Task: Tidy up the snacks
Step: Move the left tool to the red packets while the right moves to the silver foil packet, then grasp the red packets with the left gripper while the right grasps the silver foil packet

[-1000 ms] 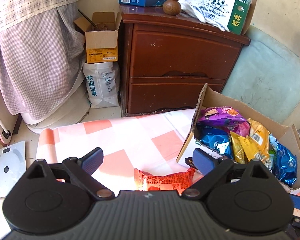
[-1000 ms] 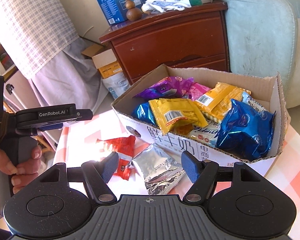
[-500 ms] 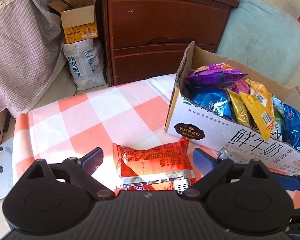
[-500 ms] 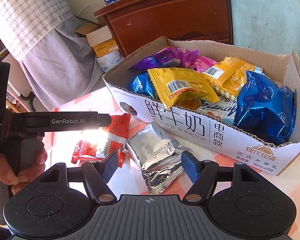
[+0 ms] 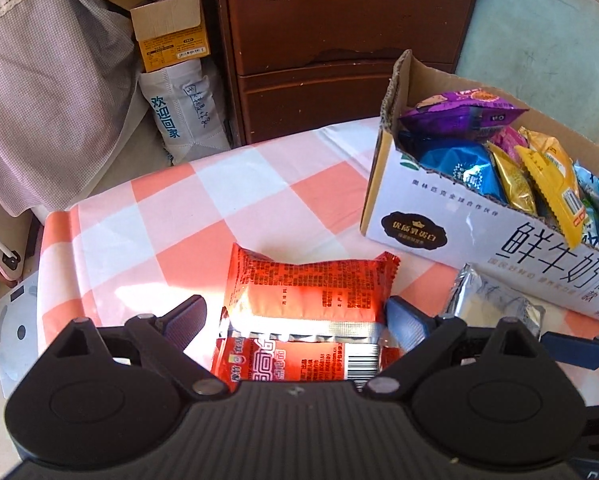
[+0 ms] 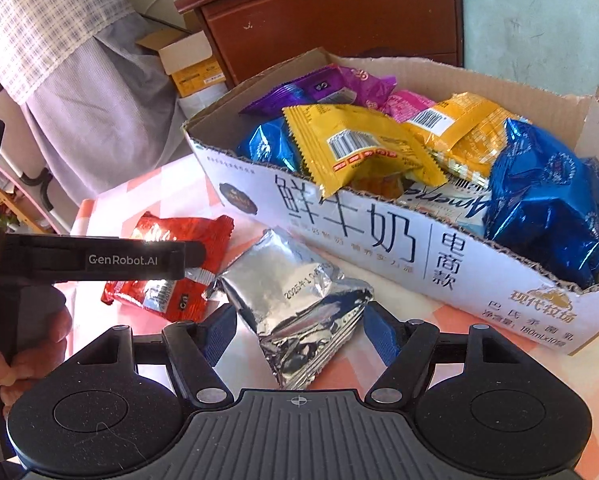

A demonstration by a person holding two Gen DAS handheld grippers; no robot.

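Note:
A red snack packet lies on the checked tablecloth between the fingers of my left gripper, which is open; its pads do not press the packet. A silver foil packet lies between the fingers of my right gripper, whose jaws are opening and stand clear of the foil. Behind both stands a cardboard box with a white printed front, filled with several purple, blue and yellow packets. In the right wrist view the red packet is partly hidden by the left gripper's black body, held by a hand.
A dark wooden chest of drawers stands behind the table, with a pale green chair beside it. A small open carton and a white bag sit on the floor at the left, past the table's edge. Checked cloth lies bare left of the box.
Both grippers have sunk toward the table and tilted down. The red packet and the silver packet now lie well between their fingers, and the box looks closer.

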